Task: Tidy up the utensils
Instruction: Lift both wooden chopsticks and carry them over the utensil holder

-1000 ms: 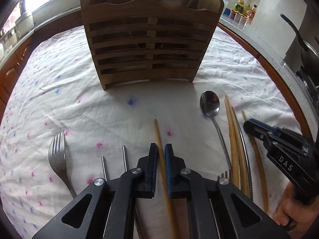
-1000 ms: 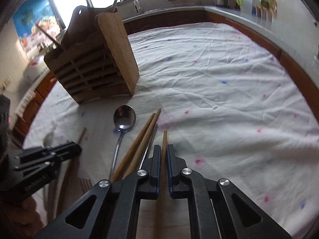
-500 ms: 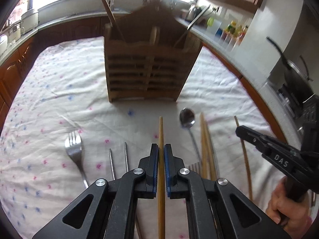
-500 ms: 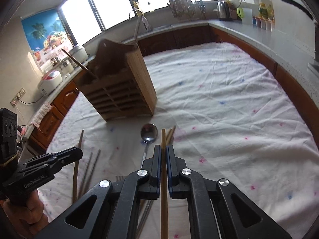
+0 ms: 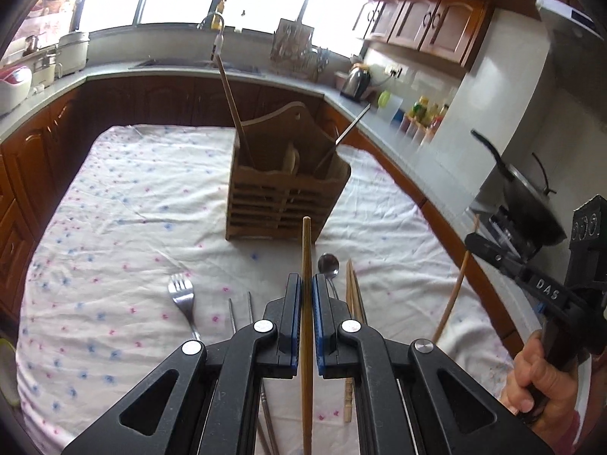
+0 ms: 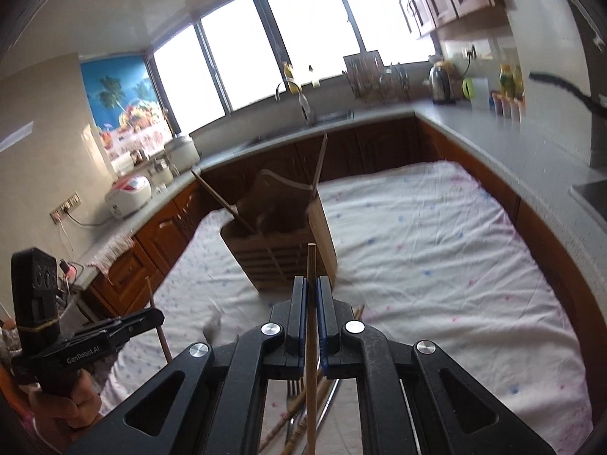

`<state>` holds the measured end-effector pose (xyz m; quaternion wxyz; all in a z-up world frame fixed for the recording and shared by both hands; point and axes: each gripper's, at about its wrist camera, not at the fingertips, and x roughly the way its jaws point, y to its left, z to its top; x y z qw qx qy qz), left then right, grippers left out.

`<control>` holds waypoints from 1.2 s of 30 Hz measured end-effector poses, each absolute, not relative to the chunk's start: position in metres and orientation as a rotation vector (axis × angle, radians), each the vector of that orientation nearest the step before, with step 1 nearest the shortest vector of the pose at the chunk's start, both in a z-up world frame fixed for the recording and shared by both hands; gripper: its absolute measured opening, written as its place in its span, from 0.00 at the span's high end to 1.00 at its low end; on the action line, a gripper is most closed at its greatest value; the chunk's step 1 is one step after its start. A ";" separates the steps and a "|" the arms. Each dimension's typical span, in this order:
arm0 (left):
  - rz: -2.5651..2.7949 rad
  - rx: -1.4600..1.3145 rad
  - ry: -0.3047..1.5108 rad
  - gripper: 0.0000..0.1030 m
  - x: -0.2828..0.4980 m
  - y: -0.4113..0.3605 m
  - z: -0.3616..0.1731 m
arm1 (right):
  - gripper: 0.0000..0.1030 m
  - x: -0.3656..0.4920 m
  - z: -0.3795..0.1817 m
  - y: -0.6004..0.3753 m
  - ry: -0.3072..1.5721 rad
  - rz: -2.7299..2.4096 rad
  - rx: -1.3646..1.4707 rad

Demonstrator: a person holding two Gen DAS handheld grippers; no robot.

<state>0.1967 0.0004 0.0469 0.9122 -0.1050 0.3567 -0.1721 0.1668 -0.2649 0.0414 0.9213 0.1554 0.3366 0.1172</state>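
Observation:
My left gripper (image 5: pixel 307 284) is shut on a wooden chopstick (image 5: pixel 306 250), held above the table and pointing at the slatted wooden utensil holder (image 5: pixel 282 204). My right gripper (image 6: pixel 311 286) is shut on another wooden chopstick (image 6: pixel 311 265); it shows at the right of the left wrist view as the right gripper (image 5: pixel 478 244), and the left gripper (image 6: pixel 151 316) shows at the lower left of the right wrist view. The utensil holder (image 6: pixel 280 254) has a chopstick and a metal utensil standing in it. On the cloth lie a fork (image 5: pixel 182 294), a spoon (image 5: pixel 328 265), two metal chopsticks (image 5: pixel 241 311) and wooden chopsticks (image 5: pixel 354 292).
The table wears a white cloth (image 5: pixel 125 204) with small pink and blue marks. Wooden cabinets and a grey counter (image 5: pixel 383 125) ring the table, with a kettle (image 5: pixel 356 77), bottles, a sink tap and rice cookers. A dark pan (image 5: pixel 523 185) sits at the right.
Both grippers rose from the table, each lifting its chopstick off the cloth. The views tilted up, so the utensil holder looks smaller and farther, with the kitchen windows in view.

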 end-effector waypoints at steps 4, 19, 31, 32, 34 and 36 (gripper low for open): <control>-0.356 -0.244 0.686 0.96 0.180 0.012 0.057 | 0.95 0.164 0.050 -0.268 0.666 0.243 0.324; -0.338 -0.272 0.618 0.96 0.171 0.026 0.066 | 0.95 0.167 0.067 -0.270 0.613 0.247 0.321; -0.326 -0.294 0.580 0.96 0.182 0.035 0.074 | 0.95 0.176 0.069 -0.271 0.586 0.249 0.346; -0.324 -0.298 0.575 0.96 0.182 0.037 0.074 | 0.95 0.178 0.069 -0.271 0.586 0.250 0.347; -0.319 -0.309 0.563 0.96 0.186 0.040 0.076 | 0.95 0.184 0.072 -0.271 0.579 0.251 0.351; -0.316 -0.316 0.548 0.96 0.189 0.043 0.079 | 0.95 0.189 0.075 -0.271 0.568 0.251 0.352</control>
